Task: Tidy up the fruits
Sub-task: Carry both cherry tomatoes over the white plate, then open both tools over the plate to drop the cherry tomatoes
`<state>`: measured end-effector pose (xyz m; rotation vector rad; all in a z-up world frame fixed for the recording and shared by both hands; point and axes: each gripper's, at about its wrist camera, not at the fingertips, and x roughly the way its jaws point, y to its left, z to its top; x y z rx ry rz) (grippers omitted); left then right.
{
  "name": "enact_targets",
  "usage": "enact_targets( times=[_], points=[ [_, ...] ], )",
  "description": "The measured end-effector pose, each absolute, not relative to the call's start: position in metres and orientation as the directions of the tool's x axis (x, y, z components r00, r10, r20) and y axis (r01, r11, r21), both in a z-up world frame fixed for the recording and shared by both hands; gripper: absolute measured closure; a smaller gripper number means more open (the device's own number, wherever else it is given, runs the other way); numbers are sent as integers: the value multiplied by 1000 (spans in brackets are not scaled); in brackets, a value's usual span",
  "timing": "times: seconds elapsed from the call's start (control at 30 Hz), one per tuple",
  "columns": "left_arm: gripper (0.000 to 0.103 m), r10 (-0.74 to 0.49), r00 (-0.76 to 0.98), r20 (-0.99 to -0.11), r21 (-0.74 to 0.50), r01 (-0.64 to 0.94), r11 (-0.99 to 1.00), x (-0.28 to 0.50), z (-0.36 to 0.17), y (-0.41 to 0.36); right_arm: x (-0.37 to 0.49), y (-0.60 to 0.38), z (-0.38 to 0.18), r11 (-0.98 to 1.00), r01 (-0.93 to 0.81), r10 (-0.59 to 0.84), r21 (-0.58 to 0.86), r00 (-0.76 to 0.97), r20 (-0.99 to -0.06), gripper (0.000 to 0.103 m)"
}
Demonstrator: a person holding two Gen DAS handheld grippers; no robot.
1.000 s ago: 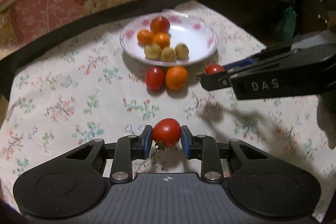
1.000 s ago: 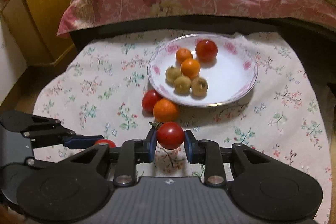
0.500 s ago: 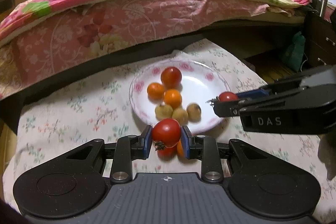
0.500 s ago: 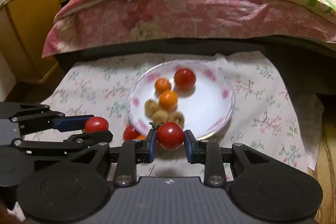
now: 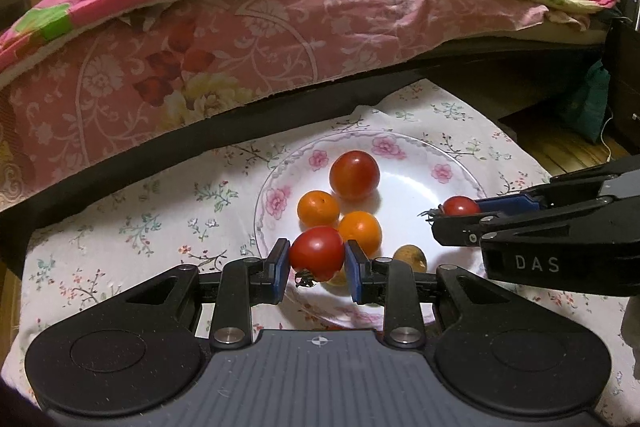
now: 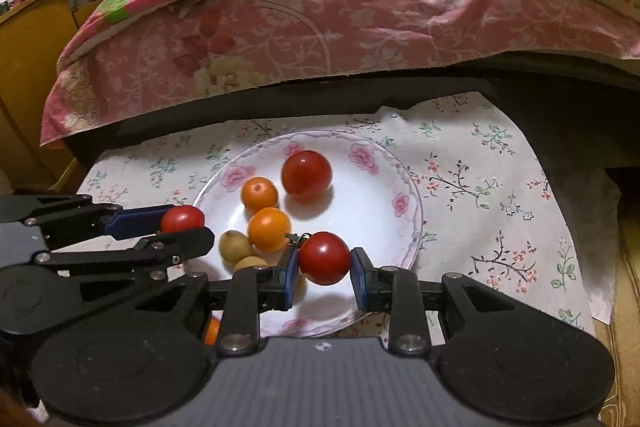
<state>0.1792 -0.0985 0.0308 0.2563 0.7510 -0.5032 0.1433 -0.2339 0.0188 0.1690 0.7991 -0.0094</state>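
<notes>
Left gripper [image 5: 317,263] is closed on a red tomato [image 5: 317,253], pads pressed to both its sides, stem downward. It hangs over the near left part of the floral plate [image 5: 460,171]. Right gripper [image 6: 324,269] grips a second red tomato [image 6: 324,258] in the same manner, stem to the left, over the near middle of the plate. Both fruits appear clear of the plate surface; a shadow lies beneath the right one.

On the plate: one large tomato [image 6: 306,174] at the far side, two small oranges [image 6: 259,193] nearer, and small brown fruits [image 6: 234,245] at the near left, partly hidden behind the grippers. The plate rests on a flowered cloth [image 6: 480,187] in front of a bed [image 6: 320,27]. An orange fruit [image 6: 212,331] shows just off the near left rim, mostly hidden.

Assessment: both tomatoes are at the delivery point; release is the step pending.

Risks:
- The left tomato hangs directly above the orange and brown fruits. Released there, it would likely strike them and roll, possibly over the shallow rim.
- The two tools are close together over one plate. Opening or pulling back at once could cause fingers to clash or knock resting fruit.
- Round, smooth fruit dropped from height may bounce off; lowering before opening is advisable.
- Excess squeeze could split the skin.
</notes>
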Motion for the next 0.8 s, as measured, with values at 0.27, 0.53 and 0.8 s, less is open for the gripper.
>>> enact_targets(
  times=[0.27, 0.53, 0.8],
  points=[
    [64, -335, 624, -706, 48, 513, 857, 190, 25, -102, 153, -238, 11, 984, 87, 53, 156, 693, -719, 75],
    [62, -335, 627, -703, 43, 508, 860, 195, 25, -101, 154, -241, 9, 980, 94, 62, 177, 698, -713, 74],
    [62, -334, 634, -697, 43, 502, 864, 190, 33, -95, 151, -241, 15, 978, 89, 69, 187, 714, -697, 65]
  ],
)
